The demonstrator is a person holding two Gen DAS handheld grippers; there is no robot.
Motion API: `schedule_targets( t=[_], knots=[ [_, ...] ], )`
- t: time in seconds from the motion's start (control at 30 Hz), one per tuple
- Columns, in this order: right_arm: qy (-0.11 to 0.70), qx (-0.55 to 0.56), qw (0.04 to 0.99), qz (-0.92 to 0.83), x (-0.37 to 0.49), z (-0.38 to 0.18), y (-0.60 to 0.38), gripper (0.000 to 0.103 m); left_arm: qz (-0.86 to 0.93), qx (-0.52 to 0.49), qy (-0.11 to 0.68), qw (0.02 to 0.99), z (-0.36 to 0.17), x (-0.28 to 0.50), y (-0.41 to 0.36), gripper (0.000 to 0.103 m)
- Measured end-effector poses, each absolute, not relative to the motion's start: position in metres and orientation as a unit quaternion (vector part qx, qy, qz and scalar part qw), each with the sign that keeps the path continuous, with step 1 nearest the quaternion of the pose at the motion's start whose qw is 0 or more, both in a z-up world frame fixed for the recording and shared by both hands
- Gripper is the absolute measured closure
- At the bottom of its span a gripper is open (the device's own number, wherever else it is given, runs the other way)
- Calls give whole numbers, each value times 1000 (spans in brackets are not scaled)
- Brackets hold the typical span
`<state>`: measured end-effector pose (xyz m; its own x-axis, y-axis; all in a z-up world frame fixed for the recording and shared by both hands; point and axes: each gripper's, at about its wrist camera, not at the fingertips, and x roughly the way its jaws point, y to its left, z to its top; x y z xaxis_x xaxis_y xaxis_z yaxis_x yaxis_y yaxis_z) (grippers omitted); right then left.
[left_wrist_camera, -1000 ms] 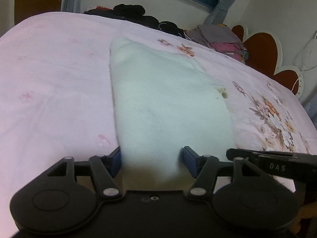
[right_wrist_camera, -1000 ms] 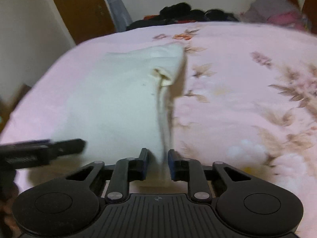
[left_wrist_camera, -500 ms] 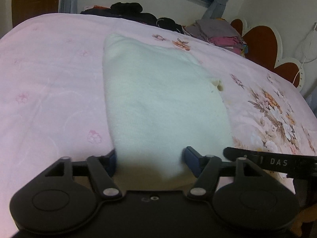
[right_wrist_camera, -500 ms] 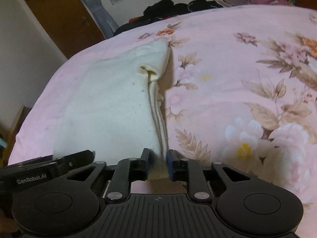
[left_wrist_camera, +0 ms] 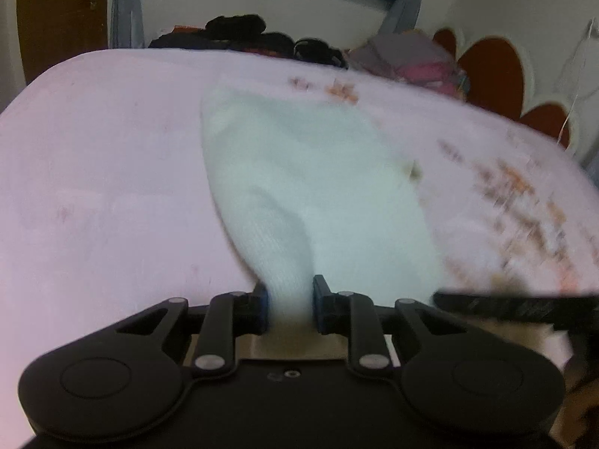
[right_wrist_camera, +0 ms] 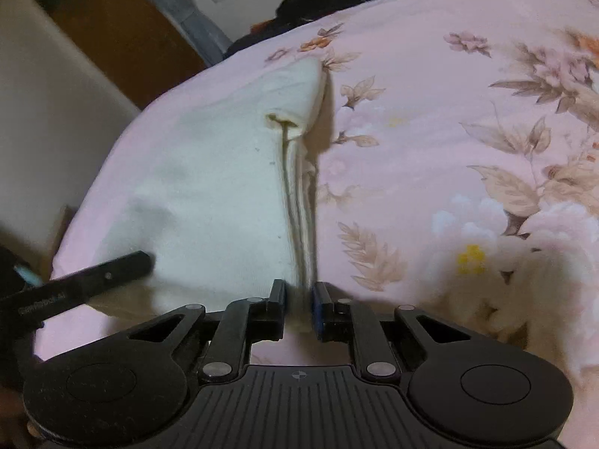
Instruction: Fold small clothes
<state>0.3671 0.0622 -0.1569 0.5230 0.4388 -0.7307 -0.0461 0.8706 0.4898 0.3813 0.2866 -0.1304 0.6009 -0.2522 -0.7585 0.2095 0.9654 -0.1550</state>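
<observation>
The cream garment (left_wrist_camera: 310, 187) lies spread on the pink floral bedspread (left_wrist_camera: 97, 172), its near edge lifted. The left gripper (left_wrist_camera: 289, 305) points level along the garment, pinching a bunched fold at that edge. The right gripper (right_wrist_camera: 299, 308) — beside it, angled down — clamps the stacked side layers.

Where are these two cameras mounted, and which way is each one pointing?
Left wrist: sits on the left gripper, looks forward along its fingers, shut on a bunched corner of the white garment, across the pink bed to a window; the other gripper's finger pokes in at right.
Right wrist: sits on the right gripper, shut on the garment's layered edge, facing the floral sheet; the left gripper's finger shows at left.
Shared: the same white garment, the bed, the dark clothes pile behind.
</observation>
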Motion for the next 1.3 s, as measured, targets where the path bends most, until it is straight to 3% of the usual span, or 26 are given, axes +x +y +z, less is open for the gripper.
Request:
schedule_targets(
  t=[0.1,0.27,0.33,0.57,0.63,0.67,0.9,0.97,1.0,1.03,1.3],
  knots=[
    [452,133,870,144,363,-142,79,89,-120,-24,425,897,-131,379,287,74],
    [390,101,903,147,353,-111,94,88,-91,-17,405,910,-117,370,288,65],
    [379,87,908,157,357,-108,101,88,-88,-7,393,915,-113,366,285,55],
    [419,6,897,144,365,-146,121,88,-80,-17,428,900,-135,374,279,47],
    [423,25,895,135,365,-150,114,78,-74,-16,427,901,-132,372,279,46],
    [428,41,893,134,366,-150,109,78,-72,-15,426,902,-130,370,278,45],
    [413,86,894,148,334,-130,93,77,-57,-32,394,917,-100,334,274,6],
    [402,100,897,153,317,-116,87,65,-55,-31,382,922,-89,317,270,0],
    [394,104,900,152,308,-109,84,37,-54,-28,377,924,-84,309,268,0],
    [386,109,904,150,298,-102,80,16,-55,-26,373,926,-78,300,265,0],
    [359,113,914,154,221,-54,56,12,-12,-6,373,928,-39,233,247,0]
  ],
)
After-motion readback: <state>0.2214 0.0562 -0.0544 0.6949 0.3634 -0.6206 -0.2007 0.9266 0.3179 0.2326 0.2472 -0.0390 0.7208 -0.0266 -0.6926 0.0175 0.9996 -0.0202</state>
